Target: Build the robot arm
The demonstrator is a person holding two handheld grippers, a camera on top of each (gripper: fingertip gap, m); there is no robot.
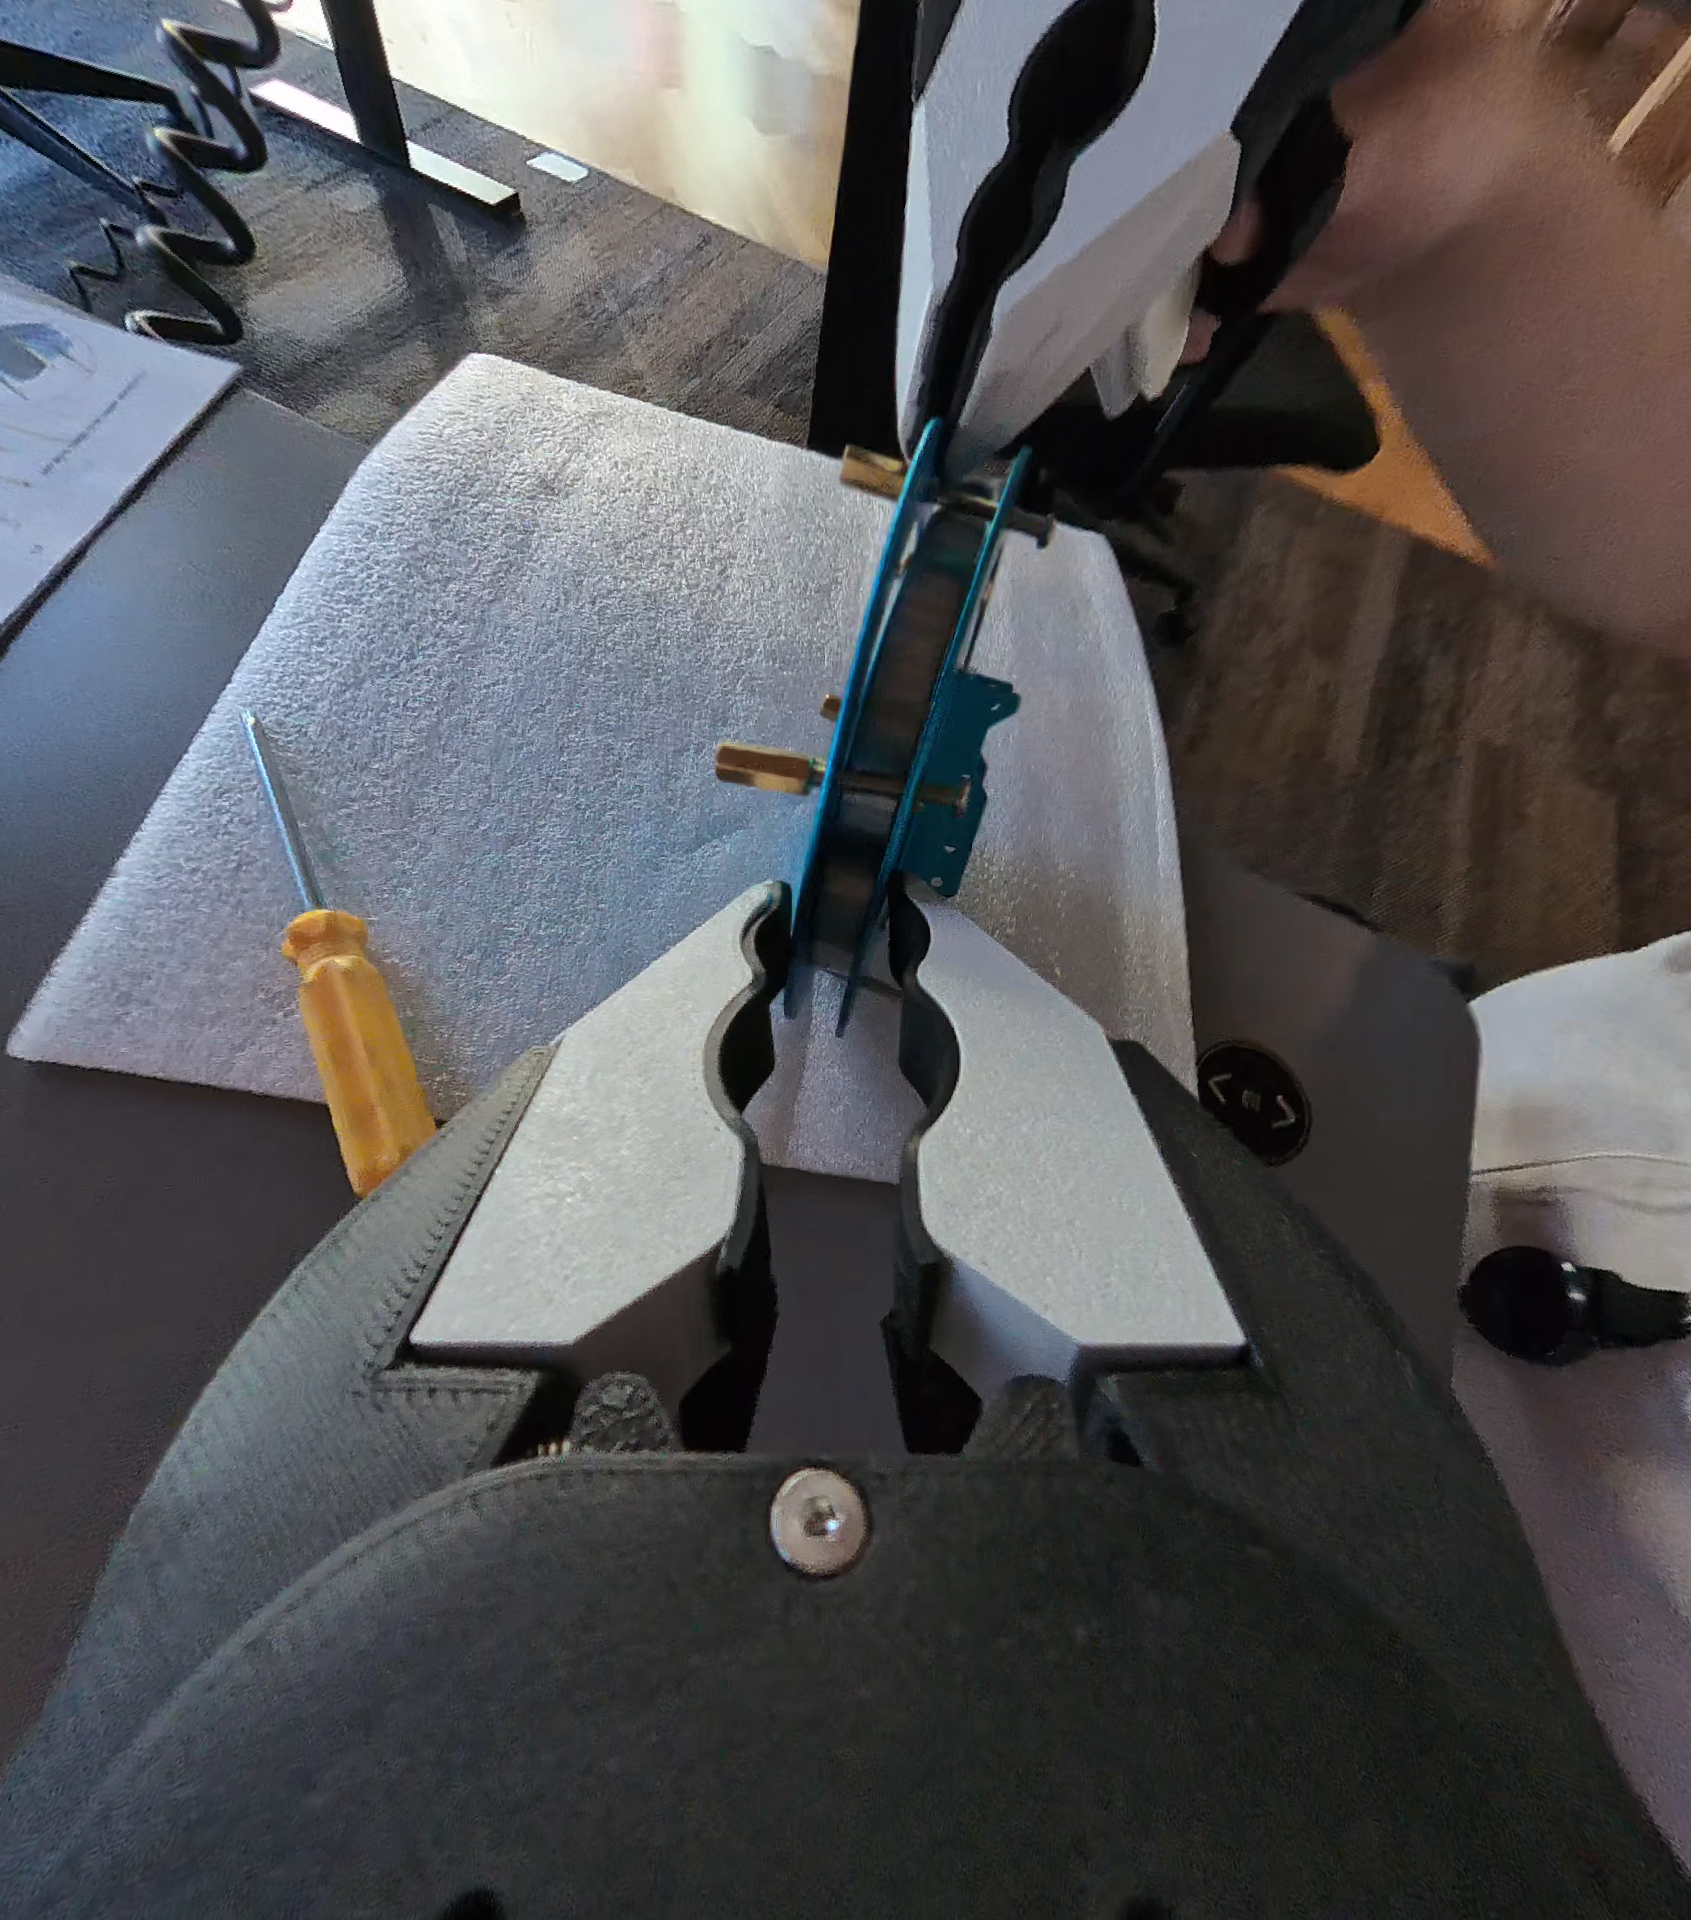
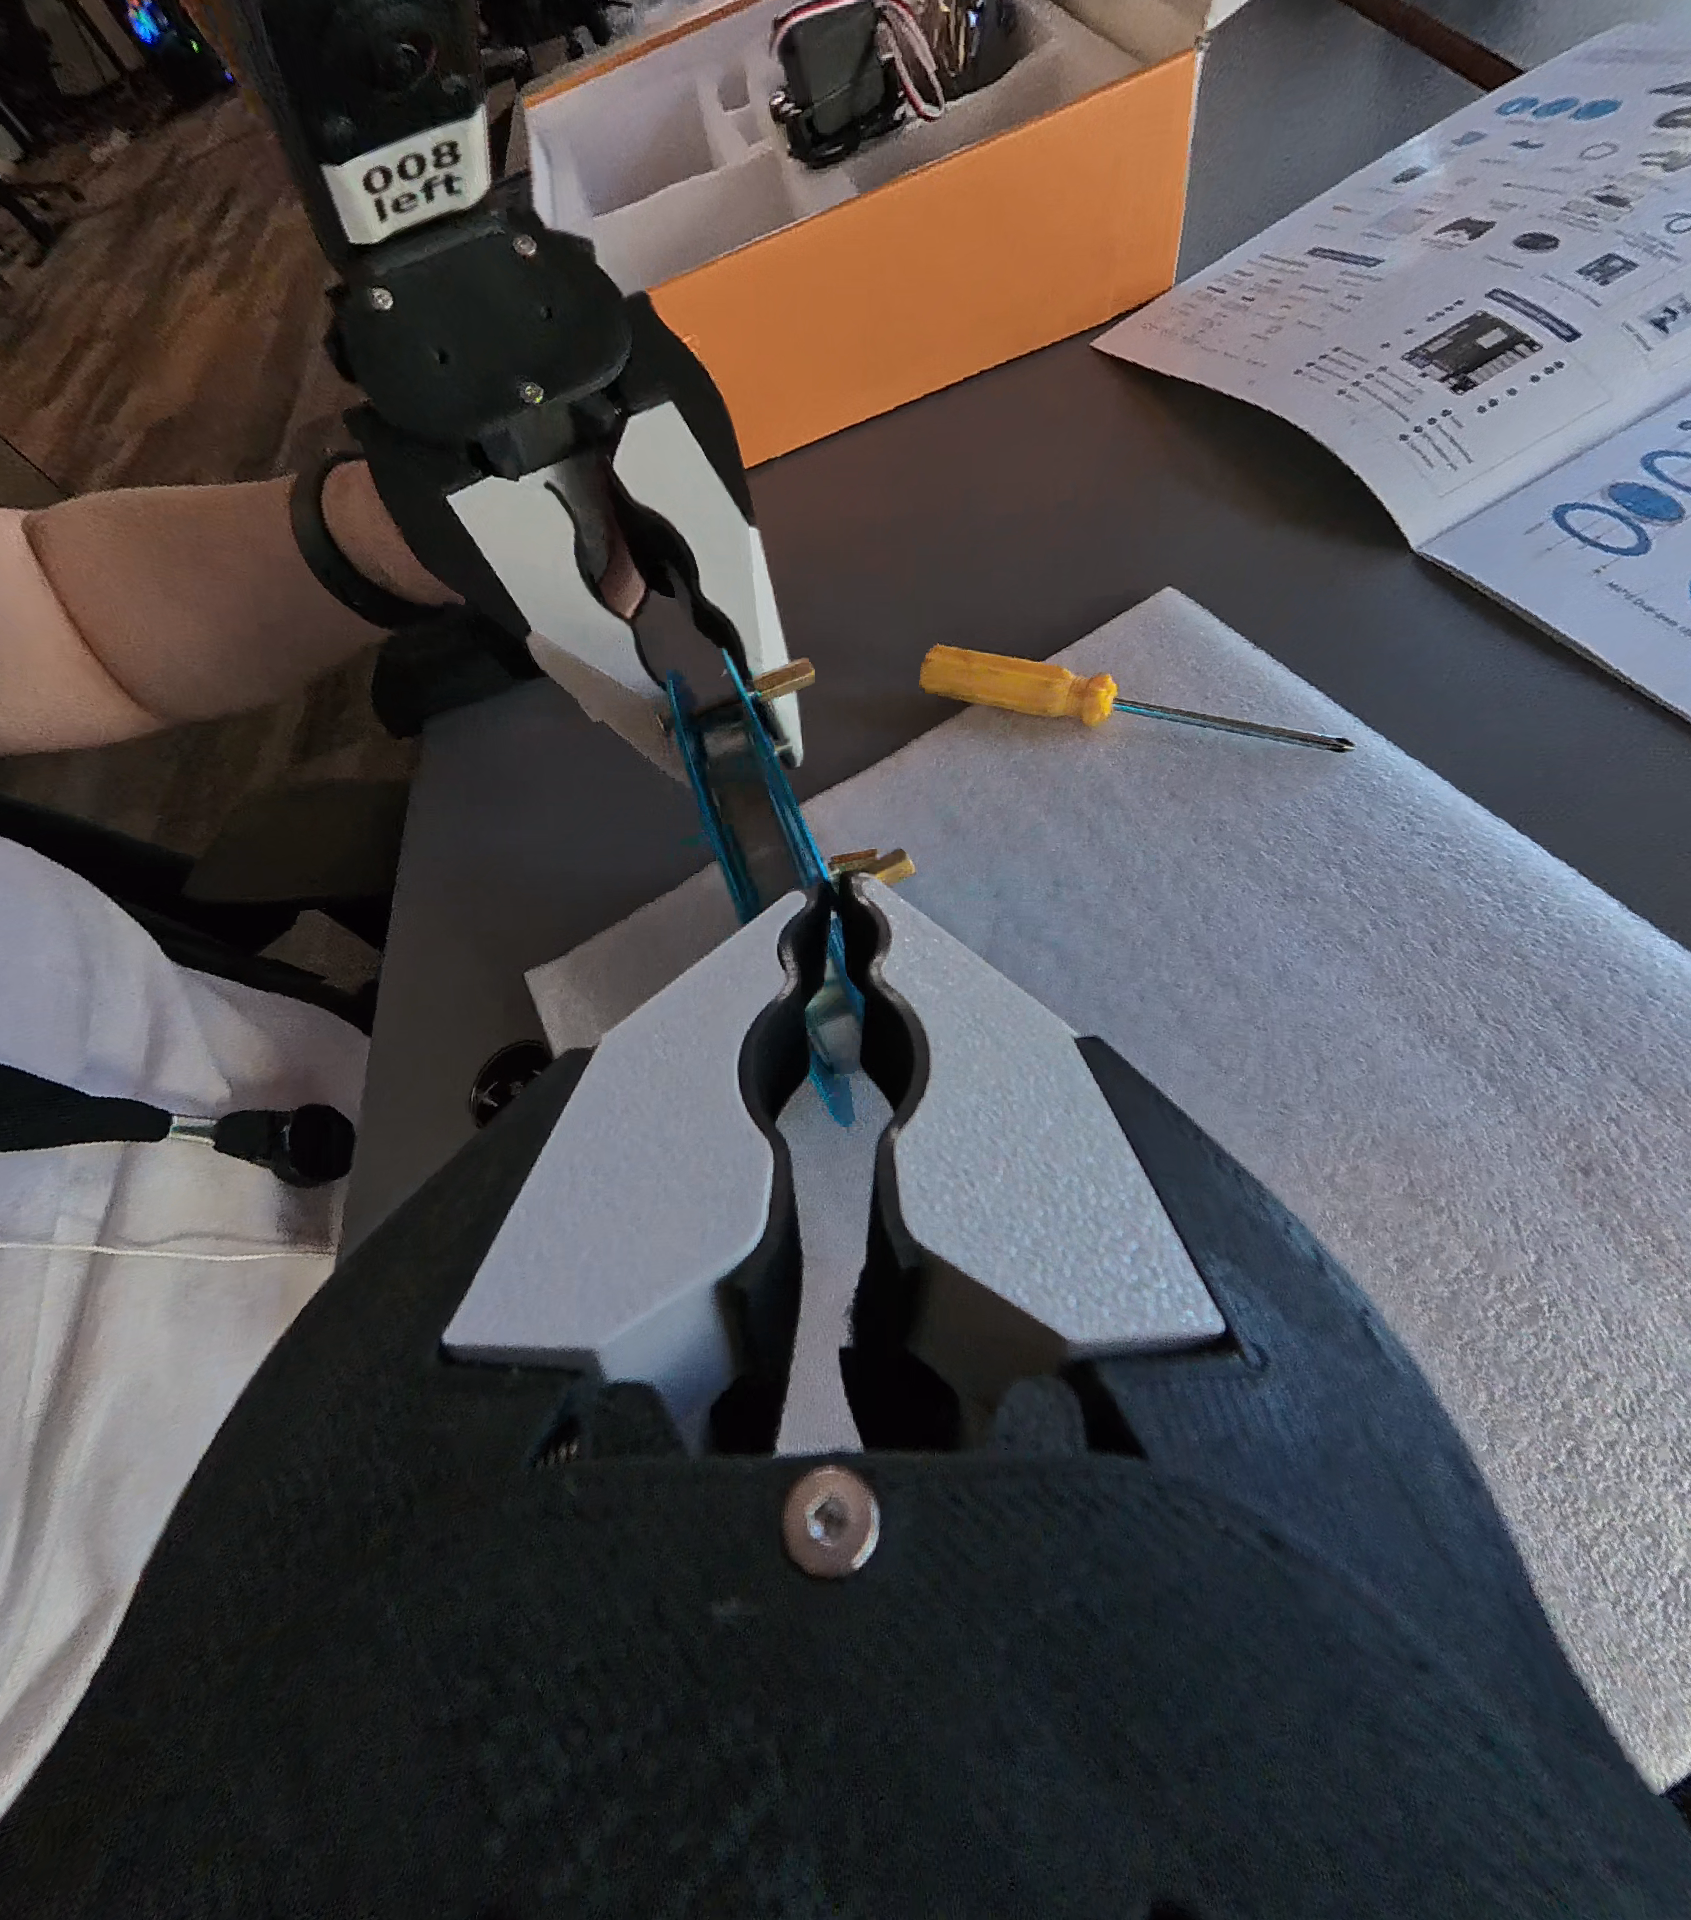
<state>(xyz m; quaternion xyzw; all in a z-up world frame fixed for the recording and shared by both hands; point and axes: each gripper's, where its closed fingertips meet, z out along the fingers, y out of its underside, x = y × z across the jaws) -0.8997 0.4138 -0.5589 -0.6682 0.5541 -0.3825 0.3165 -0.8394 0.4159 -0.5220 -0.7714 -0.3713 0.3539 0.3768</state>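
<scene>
Both grippers, left (image 1: 839, 961) and right (image 2: 836, 914), clamp the blue plates (image 1: 898, 727) edge-on, jaws nearly closed, above foam (image 1: 529, 665); screwdriver (image 1: 353, 1049) beside.

white label (image 2: 401, 179) on far gripper: printed, legible | booklet (image 2: 1506, 312): print too small to read

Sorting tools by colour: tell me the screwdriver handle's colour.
The screwdriver handle is yellow-orange, seen best in the right wrist view, lying by the foam sheet.
</scene>
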